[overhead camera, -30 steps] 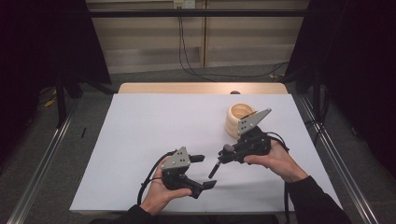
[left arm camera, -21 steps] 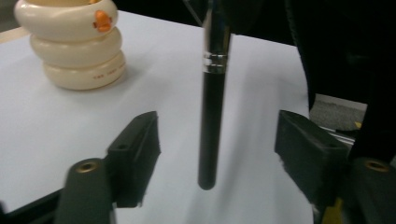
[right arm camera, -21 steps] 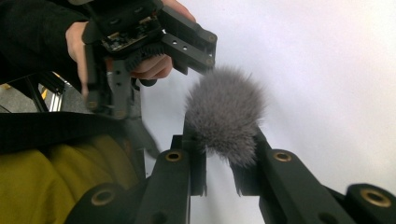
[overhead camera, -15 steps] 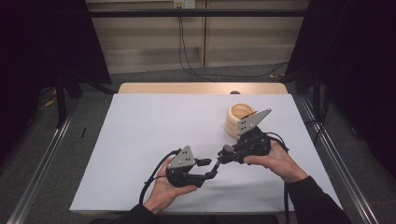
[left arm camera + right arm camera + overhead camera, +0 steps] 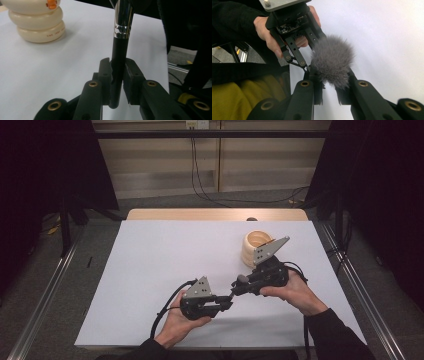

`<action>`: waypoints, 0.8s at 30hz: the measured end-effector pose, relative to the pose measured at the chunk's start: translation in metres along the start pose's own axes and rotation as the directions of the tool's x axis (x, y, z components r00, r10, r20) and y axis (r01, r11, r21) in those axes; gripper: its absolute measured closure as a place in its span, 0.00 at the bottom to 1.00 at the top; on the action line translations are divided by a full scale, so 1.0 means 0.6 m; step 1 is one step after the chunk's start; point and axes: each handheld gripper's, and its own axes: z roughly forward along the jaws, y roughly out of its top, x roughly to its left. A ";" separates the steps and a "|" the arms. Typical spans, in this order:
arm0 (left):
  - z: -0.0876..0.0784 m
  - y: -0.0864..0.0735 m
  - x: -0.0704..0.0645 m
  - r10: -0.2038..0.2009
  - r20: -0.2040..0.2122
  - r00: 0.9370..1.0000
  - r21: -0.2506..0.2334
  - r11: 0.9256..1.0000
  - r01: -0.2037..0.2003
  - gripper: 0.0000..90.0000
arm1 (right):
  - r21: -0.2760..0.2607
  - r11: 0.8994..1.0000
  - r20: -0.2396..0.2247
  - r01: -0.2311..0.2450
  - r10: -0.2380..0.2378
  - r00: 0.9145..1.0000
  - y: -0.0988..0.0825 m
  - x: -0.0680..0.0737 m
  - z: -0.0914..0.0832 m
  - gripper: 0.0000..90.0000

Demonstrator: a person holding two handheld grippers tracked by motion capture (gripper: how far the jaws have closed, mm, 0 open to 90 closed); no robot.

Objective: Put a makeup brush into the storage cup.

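Observation:
A make-up brush [image 5: 233, 293] with a black handle, silver ferrule and grey fluffy bristles spans the gap between my two grippers above the white table. My right gripper [image 5: 240, 283] is shut on its bristle end; the grey bristles [image 5: 333, 60] bulge out between the right gripper's [image 5: 329, 86] jaws. My left gripper [image 5: 226, 304] has just been closing, and its pads now press on the handle's tip. In the left gripper view the black handle [image 5: 119, 52] rises upright from the left gripper [image 5: 117, 75].
A cream holder of stacked rings [image 5: 255, 248] stands on the white table top [image 5: 165, 250] behind the right gripper, and it appears with an orange spot at the upper left in the left gripper view [image 5: 37, 22]. Metal rails run along both table sides.
The left gripper's jaws stood wide open around the handle's end and have closed onto it. The right gripper and the brush have kept their place.

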 end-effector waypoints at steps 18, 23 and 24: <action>-0.004 0.005 -0.004 -0.038 0.044 0.998 -0.004 0.999 0.038 0.89 | -0.032 0.999 -0.011 -0.018 0.018 1.000 -0.005 -0.003 0.008 0.66; -0.008 0.005 -0.003 -0.051 0.048 0.998 -0.025 0.998 0.052 0.88 | -0.052 0.999 0.008 -0.001 0.002 1.000 -0.005 0.000 0.010 0.48; -0.009 0.005 -0.003 -0.056 0.054 0.997 -0.029 0.998 0.058 0.88 | -0.059 0.998 0.008 -0.001 0.001 1.000 -0.005 0.000 0.009 0.43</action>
